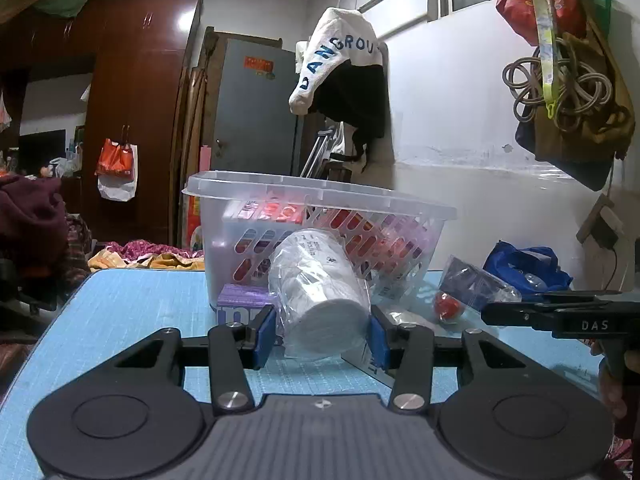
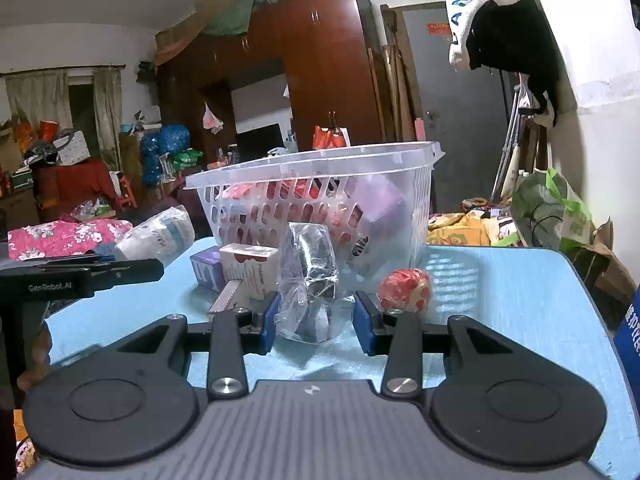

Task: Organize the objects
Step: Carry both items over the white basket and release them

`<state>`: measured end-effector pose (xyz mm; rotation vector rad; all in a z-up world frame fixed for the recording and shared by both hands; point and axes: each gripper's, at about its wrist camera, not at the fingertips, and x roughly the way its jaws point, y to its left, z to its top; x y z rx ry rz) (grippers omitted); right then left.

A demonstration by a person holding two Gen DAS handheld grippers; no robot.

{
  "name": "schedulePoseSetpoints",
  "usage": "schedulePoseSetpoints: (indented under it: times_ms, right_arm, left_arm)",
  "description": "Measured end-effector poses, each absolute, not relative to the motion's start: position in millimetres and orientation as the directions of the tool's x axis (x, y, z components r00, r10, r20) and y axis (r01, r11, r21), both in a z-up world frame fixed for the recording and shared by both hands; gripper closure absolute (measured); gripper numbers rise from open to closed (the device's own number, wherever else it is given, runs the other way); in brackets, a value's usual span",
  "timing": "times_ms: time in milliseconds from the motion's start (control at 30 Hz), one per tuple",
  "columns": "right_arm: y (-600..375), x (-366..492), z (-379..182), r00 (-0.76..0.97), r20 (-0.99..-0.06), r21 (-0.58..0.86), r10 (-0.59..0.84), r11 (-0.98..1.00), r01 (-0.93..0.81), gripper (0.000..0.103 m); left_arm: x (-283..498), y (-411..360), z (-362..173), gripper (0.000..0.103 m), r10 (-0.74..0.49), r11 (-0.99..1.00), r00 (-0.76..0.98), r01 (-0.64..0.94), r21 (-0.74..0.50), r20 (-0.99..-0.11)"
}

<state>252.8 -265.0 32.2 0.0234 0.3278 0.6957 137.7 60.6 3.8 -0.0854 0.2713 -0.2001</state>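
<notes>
Our left tool [image 1: 323,330] pinches a white roll wrapped in clear plastic [image 1: 318,296], its blue pads [image 1: 265,330] pressed to both sides. Our right tool [image 2: 316,318] stands spread around a clear bag with a dark item [image 2: 312,276]; we cannot tell whether the pads touch it. "DAS" reads on the right tool's side in the left view, "GenRobot.AI" on the left tool's side in the right view. A hanging white garment [image 1: 340,56] reads "ANGROU". Just beyond both tools stands the clear slotted basket [image 2: 320,168] on the blue tabletop [image 2: 520,304], already holding red and purple packs. A red ball [image 2: 404,290] lies right of the bag; a purple box [image 2: 206,268] and a white box [image 2: 250,270] sit left. Bare tabletop opens toward the right edge.
</notes>
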Motion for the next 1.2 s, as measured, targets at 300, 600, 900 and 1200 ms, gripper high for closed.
schedulePoseSetpoints:
  times_ms: [300,600,900,1200]
  right_arm:
    - [-266.1,242.5,33.2,0.727,-0.222,0.091,0.650,0.756,-0.648,0.060]
    - [-267.2,236.5,41.0,0.740,-0.193,0.107,0.645,0.763,-0.638,0.060]
    - [-202.8,297.3,143.8,0.791,-0.247,-0.006,0.559,0.816,-0.578,0.060]
    - [-158.5,375.2,143.5,0.766,-0.440,-0.048,0.469,0.840,-0.541,0.052]
  left_arm:
    - [133.4,62.2,2.2,0.052,-0.206,0.977,0.949,0.184,-0.111,-0.238]
    - [121.9,68.4,8.1,0.052,-0.232,0.968,0.960,0.212,-0.133,-0.159]
    - [205.4,78.8,102.5,0.052,-0.254,0.959,0.944,0.219,-0.178,-0.212]
    - [296.6,80.7,97.8,0.032,-0.215,0.969,0.882,0.140,-0.202,-0.420]
